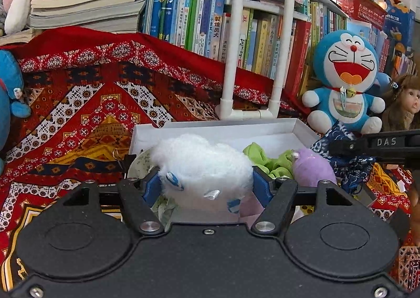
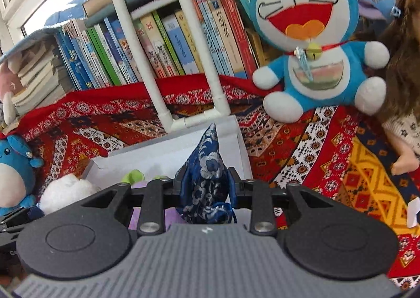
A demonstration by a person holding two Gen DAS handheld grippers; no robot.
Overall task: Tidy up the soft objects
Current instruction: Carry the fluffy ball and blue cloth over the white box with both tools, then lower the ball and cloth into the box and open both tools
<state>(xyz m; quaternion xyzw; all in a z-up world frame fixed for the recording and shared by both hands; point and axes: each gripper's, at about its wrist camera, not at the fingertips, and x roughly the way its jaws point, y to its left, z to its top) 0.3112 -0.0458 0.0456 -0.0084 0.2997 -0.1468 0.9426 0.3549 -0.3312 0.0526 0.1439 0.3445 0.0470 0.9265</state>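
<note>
A white fluffy soft toy [image 1: 199,158] sits between the blue pads of my left gripper [image 1: 206,179], which is shut on it at the near edge of a white shallow box [image 1: 223,130]. Inside the box lie a green cloth [image 1: 262,158] and a purple plush [image 1: 312,169]. My right gripper [image 2: 207,185] is shut on a dark blue brocade pouch [image 2: 210,156], held upright over the box [image 2: 168,153]. In the left wrist view the pouch [image 1: 344,164] hangs at the box's right side under a black finger [image 1: 367,145] of the right gripper.
A red patterned cloth [image 2: 328,145] covers the surface. Behind the box stand a white pipe frame [image 1: 252,111] and a shelf of books [image 1: 204,25]. A Doraemon plush [image 2: 312,43] and a doll [image 1: 404,109] sit at the right, a blue plush [image 2: 15,174] at the left.
</note>
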